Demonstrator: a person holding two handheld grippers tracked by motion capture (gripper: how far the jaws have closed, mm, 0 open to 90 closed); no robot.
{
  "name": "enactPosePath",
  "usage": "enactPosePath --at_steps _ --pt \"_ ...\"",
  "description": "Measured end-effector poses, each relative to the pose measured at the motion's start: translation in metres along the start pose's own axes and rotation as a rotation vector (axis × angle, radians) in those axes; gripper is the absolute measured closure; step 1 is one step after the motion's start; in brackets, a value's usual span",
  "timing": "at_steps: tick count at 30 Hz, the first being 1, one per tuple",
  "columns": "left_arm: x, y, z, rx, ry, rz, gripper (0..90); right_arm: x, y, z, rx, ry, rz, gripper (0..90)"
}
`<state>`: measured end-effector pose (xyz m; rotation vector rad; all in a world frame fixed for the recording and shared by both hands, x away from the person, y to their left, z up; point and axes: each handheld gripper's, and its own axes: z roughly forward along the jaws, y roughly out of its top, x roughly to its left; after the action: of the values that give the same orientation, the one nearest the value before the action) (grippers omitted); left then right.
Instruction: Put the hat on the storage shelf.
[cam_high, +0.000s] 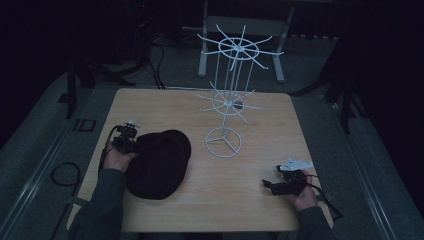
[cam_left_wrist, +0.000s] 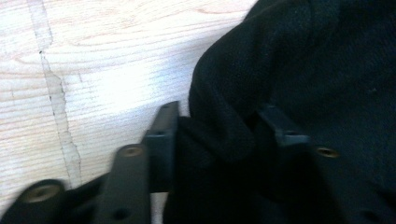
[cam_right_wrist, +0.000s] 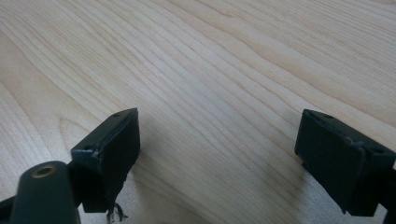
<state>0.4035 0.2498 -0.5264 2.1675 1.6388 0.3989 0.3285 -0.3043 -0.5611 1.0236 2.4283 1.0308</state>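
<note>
The left gripper (cam_left_wrist: 217, 126) is closed onto a fold of the black cap (cam_left_wrist: 299, 70); in the left gripper view the dark fabric is seen bunched between the two jaws, which press against it from either side. In the high view the left gripper (cam_high: 126, 140) is held at the cap's left edge, touching it, with the person's left hand (cam_high: 116, 160) behind it. The right gripper (cam_right_wrist: 219, 154) is released: in the right gripper view its jaws are spread wide apart above bare wood grain, and nothing is held between them. In the high view the right gripper (cam_high: 274, 184) is located near the front right corner of the wooden table (cam_high: 165, 107), supported by the right hand (cam_high: 305, 196), well apart from the cap. The black cap (cam_high: 161, 162) lies flat on the left front portion of the table. A white wire display stand (cam_high: 227, 95) with two tiers of radial hooks and a ring base stands upright behind the cap, towards the table's middle.
</note>
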Motion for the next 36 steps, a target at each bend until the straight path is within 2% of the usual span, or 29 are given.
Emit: enactPosePath --at_steps 5,7,9,11,17,26,36 --pt "-0.003 0.0 -0.007 -0.01 0.014 0.06 71.2 0.0 0.0 0.0 0.0 0.0 0.001 13.9" --pt "-0.003 -0.001 -0.01 -0.02 0.004 0.074 73.6 0.0 0.0 0.0 0.0 0.0 0.001 13.9" --pt "-0.003 -0.002 -0.011 -0.032 -0.004 0.072 74.8 0.0 0.0 0.0 0.0 0.0 0.001 13.9" --pt "0.0 -0.003 -0.02 -0.076 -0.049 0.064 75.7 0.0 0.0 0.0 0.0 0.0 0.0 13.9" --pt "0.004 -0.005 -0.035 -0.136 -0.102 0.037 76.1 0.0 0.0 0.0 0.0 0.0 0.0 13.9" --pt "0.009 -0.009 -0.057 -0.198 -0.132 0.029 76.1 0.0 0.0 0.0 0.0 0.0 0.0 13.9" --pt "0.01 -0.008 -0.079 -0.254 -0.138 0.036 76.0 0.0 0.0 0.0 0.0 0.0 0.0 13.9"
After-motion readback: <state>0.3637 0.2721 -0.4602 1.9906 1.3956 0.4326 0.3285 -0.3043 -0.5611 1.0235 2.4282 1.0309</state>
